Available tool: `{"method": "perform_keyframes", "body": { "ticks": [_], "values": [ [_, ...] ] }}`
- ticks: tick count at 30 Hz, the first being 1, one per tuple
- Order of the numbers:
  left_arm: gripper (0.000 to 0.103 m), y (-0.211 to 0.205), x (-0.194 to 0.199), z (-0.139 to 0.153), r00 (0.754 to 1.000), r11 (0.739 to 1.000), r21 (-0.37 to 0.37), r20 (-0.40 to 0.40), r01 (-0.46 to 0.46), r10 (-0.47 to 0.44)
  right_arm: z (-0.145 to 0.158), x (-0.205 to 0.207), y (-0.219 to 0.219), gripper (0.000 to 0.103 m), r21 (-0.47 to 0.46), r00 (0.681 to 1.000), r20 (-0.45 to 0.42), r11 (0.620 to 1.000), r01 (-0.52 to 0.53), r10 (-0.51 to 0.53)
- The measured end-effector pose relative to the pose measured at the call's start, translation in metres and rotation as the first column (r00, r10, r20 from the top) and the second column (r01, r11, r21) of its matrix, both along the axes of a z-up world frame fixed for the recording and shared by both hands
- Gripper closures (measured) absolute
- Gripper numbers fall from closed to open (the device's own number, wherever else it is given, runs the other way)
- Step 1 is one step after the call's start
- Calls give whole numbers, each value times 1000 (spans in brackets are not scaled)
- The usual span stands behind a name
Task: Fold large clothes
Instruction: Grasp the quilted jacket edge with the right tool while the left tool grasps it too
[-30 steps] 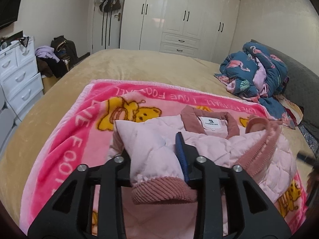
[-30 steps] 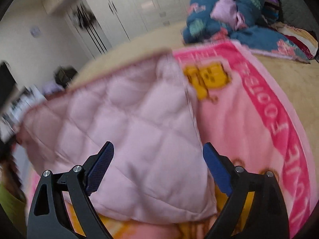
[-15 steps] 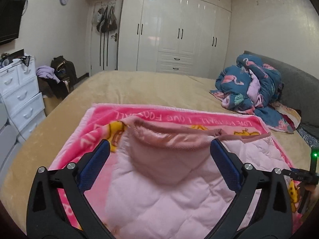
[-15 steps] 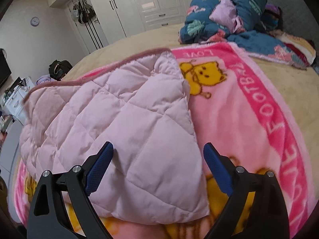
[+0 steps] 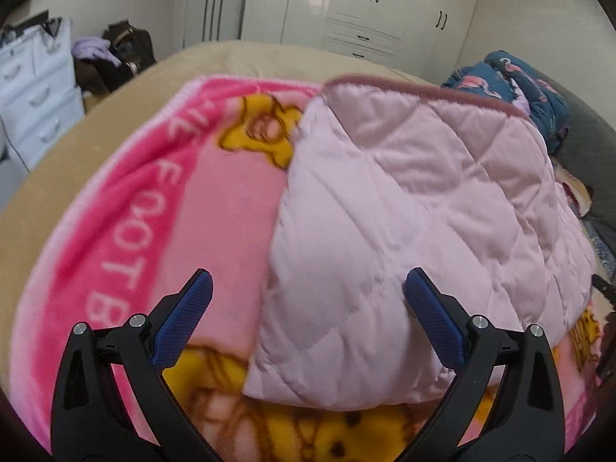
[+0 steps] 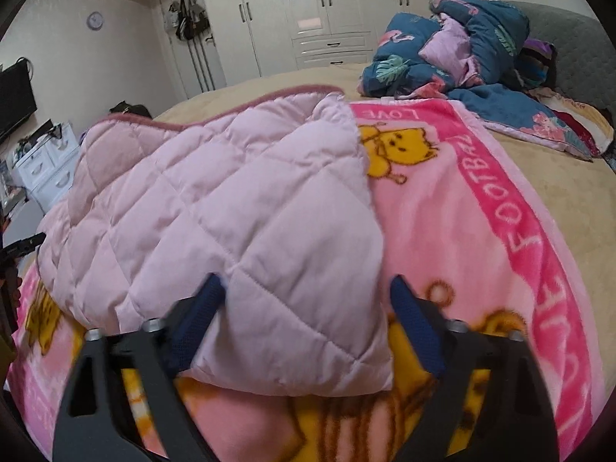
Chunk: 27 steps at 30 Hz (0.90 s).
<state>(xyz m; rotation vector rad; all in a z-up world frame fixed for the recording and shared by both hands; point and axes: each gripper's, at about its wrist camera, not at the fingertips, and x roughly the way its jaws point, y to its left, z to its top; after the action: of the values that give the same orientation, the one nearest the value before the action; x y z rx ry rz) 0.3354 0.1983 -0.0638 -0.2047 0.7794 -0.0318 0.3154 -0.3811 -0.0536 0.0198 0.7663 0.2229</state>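
Both grippers now sit low at the near corners of the folded pink quilted jacket (image 5: 415, 208) on the cartoon blanket (image 5: 127, 231): left gripper (image 5: 308, 300) jaws wide and empty, right gripper (image 6: 304, 304) jaws wide, straddling its corner, so another fold looks likely.

from my seat the pink jacket (image 5: 415, 208) reads as soft quilted cloth, matt with a faint sheen, stitched in diamonds, its edge trimmed in a duller ribbed band. under the jacket the blanket (image 5: 215, 208) looks fleecy and plush, its print fuzzy. beyond the blanket the bed cover (image 6: 569, 177) is tan, velvety and matt. the left claw (image 5: 308, 300) shows matt black plastic arms, blue pads (image 5: 181, 323) with a fine knurled texture, and shiny metal screw heads. far behind the jacket, the wardrobe doors (image 6: 338, 11) are glossy white.
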Motion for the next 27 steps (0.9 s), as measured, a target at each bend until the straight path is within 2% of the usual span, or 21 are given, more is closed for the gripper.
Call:
{"method": "perform_keyframes", "body": {
  "ticks": [2,3,5,6,8,12,15,18,22,27],
  "values": [
    [50,-8,0,-2,1000,1000,5,10,23,-23,-2,1,5,59,-37,1000,8,999,5,-5],
    [75,-16,2,0,999,999,16,13,36,-36,-1,1,8,63,-38,1000,12,999,-2,3],
    [90,-29,5,5,999,995,93,9,37,-38,8,5,17,77,-64,999,44,998,-2,5],
    [92,-37,8,12,999,991,130,24,37,-41,13,8,21,78,-78,998,55,997,2,2],
    [94,-42,15,25,998,988,150,55,22,-31,30,19,25,81,-90,996,94,996,17,-9],
    [94,-35,42,62,992,995,97,126,-27,14,63,56,26,81,-84,988,146,995,53,-40],
    [94,-37,66,73,991,992,113,131,-49,34,66,88,29,81,-111,988,141,991,78,-62],
    [94,-40,86,65,994,989,130,86,-72,61,50,112,29,81,-121,992,89,988,101,-90],
    [94,-33,105,34,995,989,111,2,-97,98,23,129,26,81,-122,993,27,986,113,-111],
    [92,-36,110,15,994,985,141,-25,-99,103,-1,135,28,80,-142,993,-12,983,116,-119]
  ]
}}
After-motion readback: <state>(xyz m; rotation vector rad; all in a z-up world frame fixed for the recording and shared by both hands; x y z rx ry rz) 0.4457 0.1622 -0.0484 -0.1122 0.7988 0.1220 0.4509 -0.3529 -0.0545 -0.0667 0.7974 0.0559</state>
